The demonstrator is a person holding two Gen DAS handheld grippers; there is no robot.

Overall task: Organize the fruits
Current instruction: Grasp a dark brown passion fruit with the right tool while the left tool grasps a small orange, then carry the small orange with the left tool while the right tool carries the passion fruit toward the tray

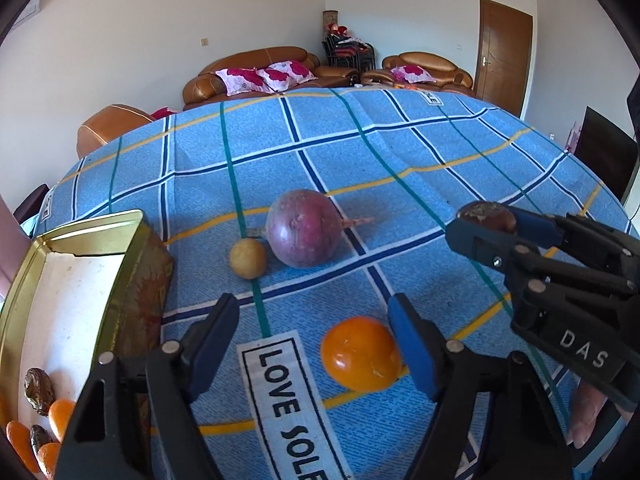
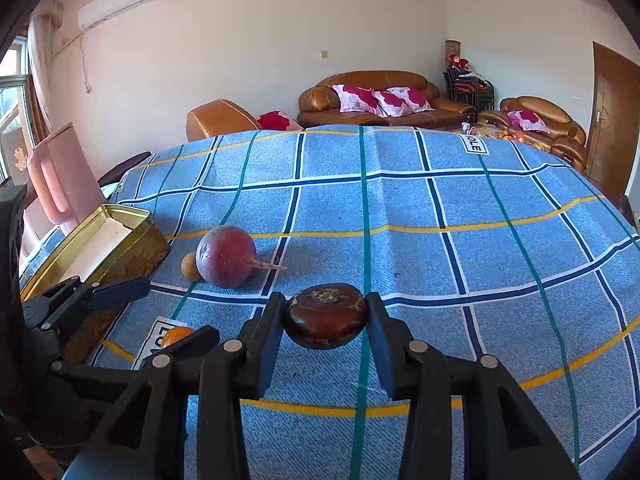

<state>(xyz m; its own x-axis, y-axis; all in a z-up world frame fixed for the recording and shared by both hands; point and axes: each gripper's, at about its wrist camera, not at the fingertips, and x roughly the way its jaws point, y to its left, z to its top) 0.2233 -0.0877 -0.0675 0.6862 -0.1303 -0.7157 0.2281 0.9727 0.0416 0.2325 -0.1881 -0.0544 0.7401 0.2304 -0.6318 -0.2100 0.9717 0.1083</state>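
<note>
While the right gripper (image 2: 326,316) clamps a chestnut (image 2: 326,315) between its pads, the left gripper (image 1: 314,340) stands wide. The orange (image 1: 360,354) lies just inside its right finger; the tin (image 1: 24,280) lies left of both.

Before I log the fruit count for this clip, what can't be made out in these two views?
- Tin contents: left wrist view, cut off by the frame's bottom-left edge and hidden by the left tongs; no full count.
- Orange fruit: right wrist view, mostly hidden behind the left tongs.
- Small yellow fruit: right wrist view, partly behind the purple root.
</note>
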